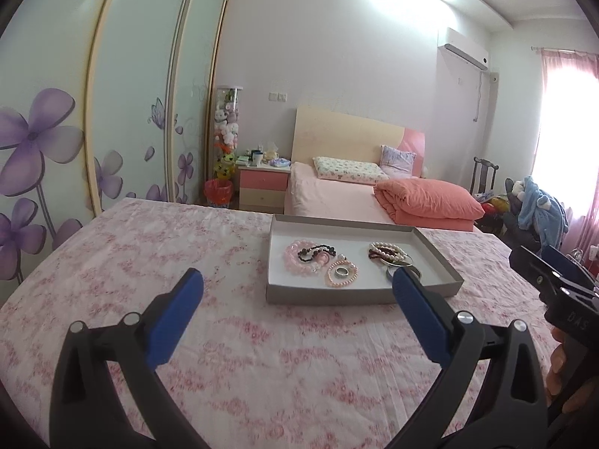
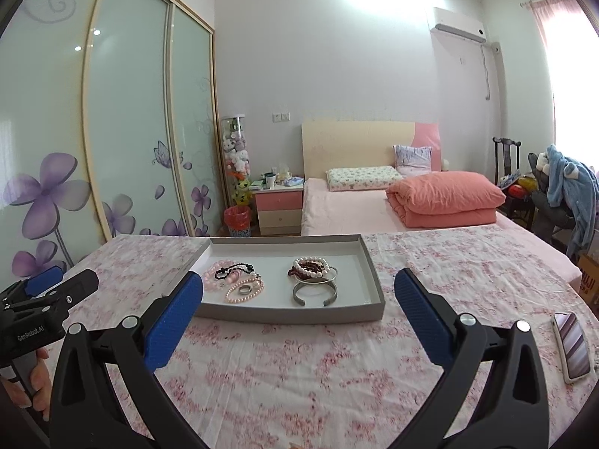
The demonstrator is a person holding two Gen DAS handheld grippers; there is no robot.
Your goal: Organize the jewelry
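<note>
On the pink floral cloth-covered bench [image 2: 299,366], I see the shallow grey cardboard tray [image 2: 376,292] holding beaded bracelets [image 2: 239,280] (plus a metal cuff [image 2: 314,292]); my left hand-held gripper [image 1: 297,284] and right hand-held gripper [image 2: 298,284] both gape wide, empty.

A pale lilac wall [image 2: 337,75] backs a bed with a cream-and-pink headboard [image 2: 355,146] and a folded coral quilt [image 2: 445,198]. Frosted sliding wardrobe doors printed with purple flowers [image 2: 123,131] fill the left side — a white air conditioner [image 2: 458,26] hangs high, beside a bright, pink-curtained window [image 1: 569,119].
</note>
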